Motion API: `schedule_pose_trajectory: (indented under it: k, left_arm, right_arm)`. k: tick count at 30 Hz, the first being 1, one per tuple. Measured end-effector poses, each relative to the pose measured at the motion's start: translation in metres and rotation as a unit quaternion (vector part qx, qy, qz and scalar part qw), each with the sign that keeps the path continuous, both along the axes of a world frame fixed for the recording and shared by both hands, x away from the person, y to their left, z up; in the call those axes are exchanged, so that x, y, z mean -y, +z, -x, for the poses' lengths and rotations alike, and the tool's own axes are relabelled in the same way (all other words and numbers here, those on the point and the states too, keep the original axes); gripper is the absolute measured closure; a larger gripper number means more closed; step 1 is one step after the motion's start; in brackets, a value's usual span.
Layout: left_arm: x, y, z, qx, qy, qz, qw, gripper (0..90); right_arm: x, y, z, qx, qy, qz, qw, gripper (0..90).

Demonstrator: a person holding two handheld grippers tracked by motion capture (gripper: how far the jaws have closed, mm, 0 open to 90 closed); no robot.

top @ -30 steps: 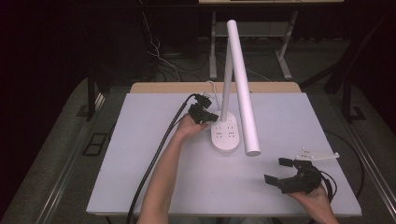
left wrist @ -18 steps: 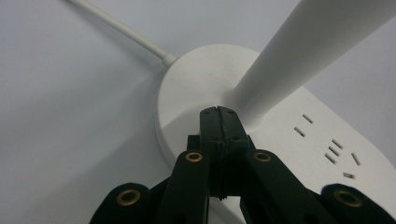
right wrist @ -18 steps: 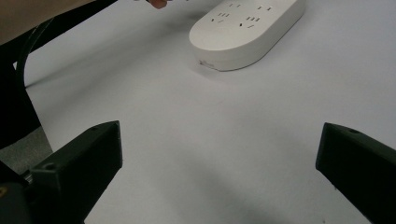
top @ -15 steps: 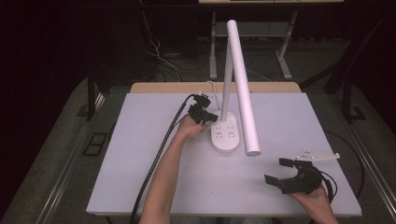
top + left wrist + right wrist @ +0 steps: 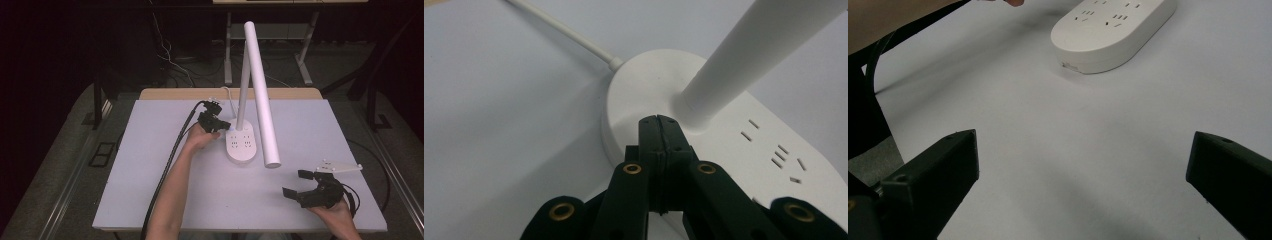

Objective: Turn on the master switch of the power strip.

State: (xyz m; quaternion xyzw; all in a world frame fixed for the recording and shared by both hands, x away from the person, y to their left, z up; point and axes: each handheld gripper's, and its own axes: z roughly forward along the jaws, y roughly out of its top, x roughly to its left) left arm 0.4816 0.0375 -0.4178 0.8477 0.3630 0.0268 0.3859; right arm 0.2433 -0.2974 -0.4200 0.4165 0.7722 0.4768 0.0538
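Note:
A white desk lamp stands mid-table on an oval base (image 5: 243,145) with socket slots on top; its stem (image 5: 243,85) rises and its long tube head (image 5: 261,95) slopes down toward the front. My left gripper (image 5: 226,124) is shut, its jaws pressed together with nothing between them. In the left gripper view its tip (image 5: 658,122) rests on the base (image 5: 639,95) right by the foot of the stem (image 5: 744,55). My right gripper (image 5: 299,184) stands open near the front right of the table, its jaws wide apart over bare tabletop (image 5: 1083,165), with the lamp base (image 5: 1113,32) farther off.
The lamp's white cord (image 5: 564,35) runs off the base toward the table's (image 5: 150,165) far edge. A thick black cable (image 5: 170,160) trails along the left forearm. Dark floor, cables and table legs lie beyond the far edge.

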Motion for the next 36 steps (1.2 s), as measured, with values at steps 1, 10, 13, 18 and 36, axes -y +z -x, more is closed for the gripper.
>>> schedule_pose_trajectory:
  k: [1,10,13,18,36]
  left_arm:
    - [0.000,0.000,0.002,-0.005,0.017,0.019,0.9997,89.7]
    - [-0.022,0.016,0.007,0.023,0.016,0.030,0.9992,89.5]
    - [-0.027,0.023,0.012,0.037,0.011,0.028,0.9989,89.4]
    - [-0.035,0.034,0.021,0.050,0.011,0.041,0.9979,87.8]
    - [-0.074,0.066,0.058,0.064,0.012,0.067,0.9957,24.7]
  right_arm:
    - [0.000,0.000,0.000,0.000,0.000,0.000,1.0000,0.0]
    - [0.002,0.000,0.000,-0.001,-0.003,-0.002,1.0000,0.0]
    - [0.002,0.000,0.000,-0.003,-0.002,-0.002,1.0000,0.0]
    - [0.002,0.000,0.000,-0.003,-0.004,-0.002,1.0000,0.0]
    - [0.004,0.001,0.001,0.007,-0.005,-0.013,0.9999,0.0]
